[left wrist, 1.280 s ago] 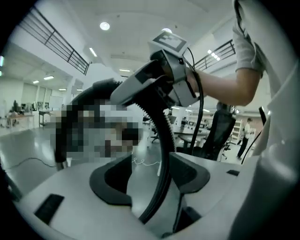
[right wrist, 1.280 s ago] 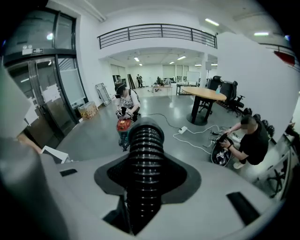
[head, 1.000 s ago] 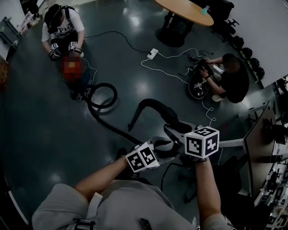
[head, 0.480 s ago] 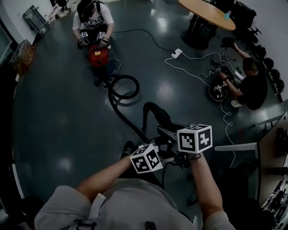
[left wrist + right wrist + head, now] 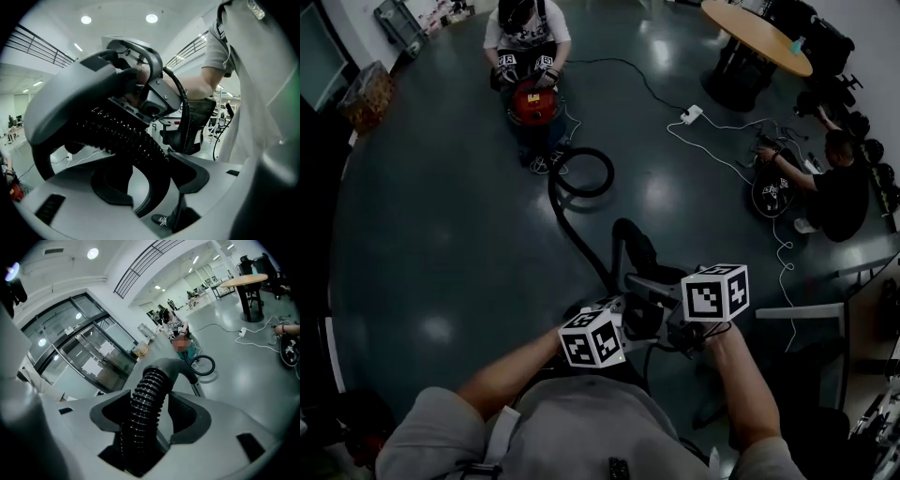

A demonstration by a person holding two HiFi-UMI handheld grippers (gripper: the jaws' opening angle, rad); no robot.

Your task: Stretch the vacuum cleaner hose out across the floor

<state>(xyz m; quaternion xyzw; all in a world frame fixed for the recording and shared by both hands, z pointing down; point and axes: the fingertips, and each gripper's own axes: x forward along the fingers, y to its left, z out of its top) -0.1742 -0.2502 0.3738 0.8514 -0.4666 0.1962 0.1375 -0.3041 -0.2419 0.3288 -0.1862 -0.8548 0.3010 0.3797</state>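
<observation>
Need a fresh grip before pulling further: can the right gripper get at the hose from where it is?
Probably yes: the hose runs right between the jaws of the right gripper, which have just been opening, and nothing else sits between them.

The person wears a light grey short-sleeved shirt (image 5: 553, 422). The left hand-held gripper (image 5: 150, 187) and right hand-held gripper (image 5: 140, 423) have pale grey shells, dark jaw pads (image 5: 189, 413) and white cubes (image 5: 714, 292) printed with black squares.

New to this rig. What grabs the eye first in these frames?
The black ribbed hose: it runs from the left gripper and right gripper at low centre up the dark floor to a loop by the red vacuum cleaner, top centre, before a seated person. The right gripper's jaws have just been opening, hose loose between them.
</observation>
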